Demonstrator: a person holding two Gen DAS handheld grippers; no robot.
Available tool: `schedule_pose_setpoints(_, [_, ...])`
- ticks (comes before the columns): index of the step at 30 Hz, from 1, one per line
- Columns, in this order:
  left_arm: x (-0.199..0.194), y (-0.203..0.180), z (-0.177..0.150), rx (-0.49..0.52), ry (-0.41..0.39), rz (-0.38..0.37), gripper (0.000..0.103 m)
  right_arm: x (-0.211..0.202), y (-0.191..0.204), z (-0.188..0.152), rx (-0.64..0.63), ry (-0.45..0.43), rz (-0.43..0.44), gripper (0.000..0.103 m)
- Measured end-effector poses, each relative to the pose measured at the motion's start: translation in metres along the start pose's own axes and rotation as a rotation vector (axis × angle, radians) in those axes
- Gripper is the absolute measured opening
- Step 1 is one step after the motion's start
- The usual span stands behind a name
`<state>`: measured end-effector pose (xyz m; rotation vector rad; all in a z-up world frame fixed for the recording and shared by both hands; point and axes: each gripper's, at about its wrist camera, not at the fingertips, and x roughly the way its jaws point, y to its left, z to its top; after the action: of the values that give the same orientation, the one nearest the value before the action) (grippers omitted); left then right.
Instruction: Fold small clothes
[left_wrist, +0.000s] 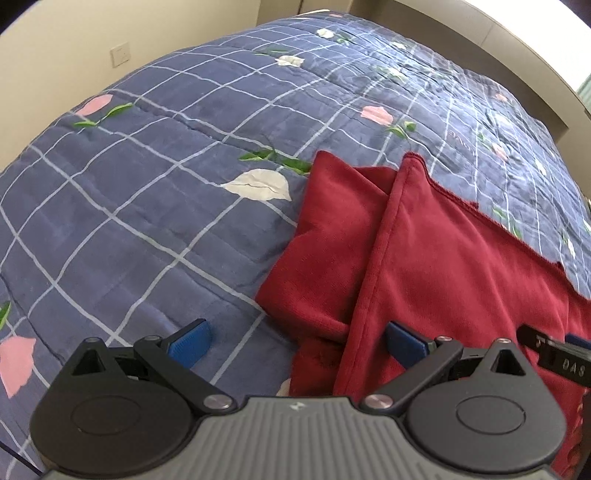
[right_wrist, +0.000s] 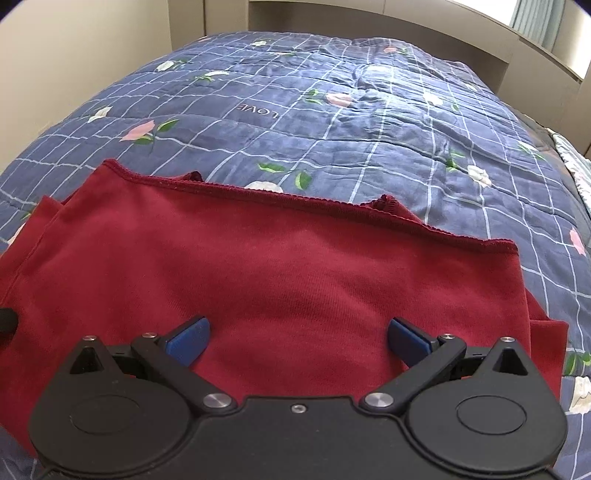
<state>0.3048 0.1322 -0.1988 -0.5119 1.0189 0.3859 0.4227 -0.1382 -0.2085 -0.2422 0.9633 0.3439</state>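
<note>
1. Left gripper (left_wrist: 297, 345): jaws spread wide, nothing between them. Its blue left pad (left_wrist: 189, 342) sits over the quilt; the right pad is over the near left edge of the garment. Whether either pad touches the fabric cannot be told.
2. Right gripper (right_wrist: 298, 341): jaws equally wide apart, nothing held. Both blue pads (right_wrist: 187, 340) hang over the middle of the garment; contact cannot be told. Part of this gripper shows at the right edge of the left wrist view.
3. Red garment (right_wrist: 258, 273): lies flat on the quilt, folded over itself. A seamed fold runs along its left side, with a lower layer sticking out beyond it. The far edge is a stitched hem.
4. Blue checked quilt (right_wrist: 332, 140): covers the bed, printed with pink and white flowers and the word "LOVE"; it is wrinkled toward the far right.
5. Beige headboard (right_wrist: 369, 22) and walls close the far side.
</note>
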Motion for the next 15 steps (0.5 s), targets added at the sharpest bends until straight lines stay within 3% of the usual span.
schedule_pose_setpoints(5, [-0.002, -0.001, 0.001, -0.026, 0.01, -0.004, 0.102, -0.01, -0.004, -0.007, -0.016, 0.013, 0.023, 0.102])
schedule_pose_setpoints(15, [-0.002, -0.013, -0.001, 0.012, 0.042, -0.007, 0.093, -0.028, -0.01, -0.02, -0.055, 0.022, 0.06, 0.102])
